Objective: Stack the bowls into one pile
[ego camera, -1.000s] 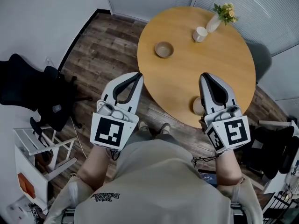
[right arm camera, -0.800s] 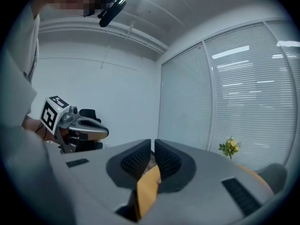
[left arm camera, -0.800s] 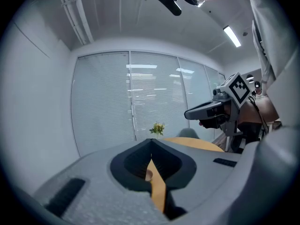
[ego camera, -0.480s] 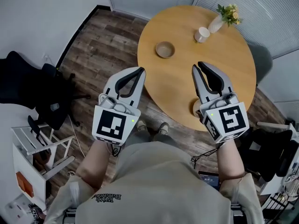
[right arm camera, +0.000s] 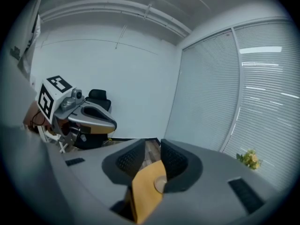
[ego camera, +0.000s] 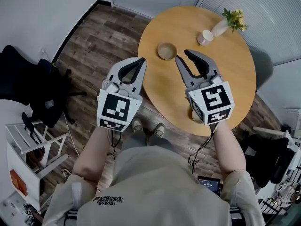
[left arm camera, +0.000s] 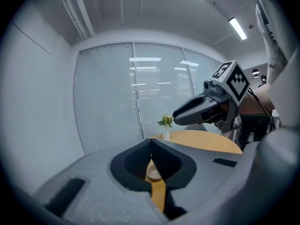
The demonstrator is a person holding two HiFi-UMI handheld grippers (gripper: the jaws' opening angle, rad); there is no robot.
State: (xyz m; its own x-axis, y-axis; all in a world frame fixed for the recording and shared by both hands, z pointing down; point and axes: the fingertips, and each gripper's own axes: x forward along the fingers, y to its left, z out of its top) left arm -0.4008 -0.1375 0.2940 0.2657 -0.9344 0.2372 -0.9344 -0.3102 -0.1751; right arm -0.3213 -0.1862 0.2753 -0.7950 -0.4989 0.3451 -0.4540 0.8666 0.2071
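Note:
A tan bowl (ego camera: pixel 166 51) sits on the round wooden table (ego camera: pixel 225 79), toward its far left. A second, pale bowl (ego camera: pixel 194 114) rests near the table's front edge, mostly hidden under my right gripper's marker cube. My right gripper (ego camera: pixel 183 56) hangs over the table just right of the tan bowl; its jaws have just been opening and stand open with nothing between them. My left gripper (ego camera: pixel 140 60) is shut and empty, at the table's left edge. The tan bowl (left arm camera: pixel 153 173) shows ahead through the left jaws, and again as the bowl (right arm camera: pixel 161 184) in the right gripper view.
A white cup (ego camera: pixel 205 37) and a vase of yellow flowers (ego camera: pixel 220 27) stand at the table's far side. A black office chair (ego camera: pixel 28 79) and a white rack (ego camera: pixel 26 147) are on the floor to the left. A grey chair (ego camera: pixel 265 60) is behind the table.
Both grippers moved forward toward the tan bowl. The right one swung left over the table and its jaws went from shut to open. The left stayed shut.

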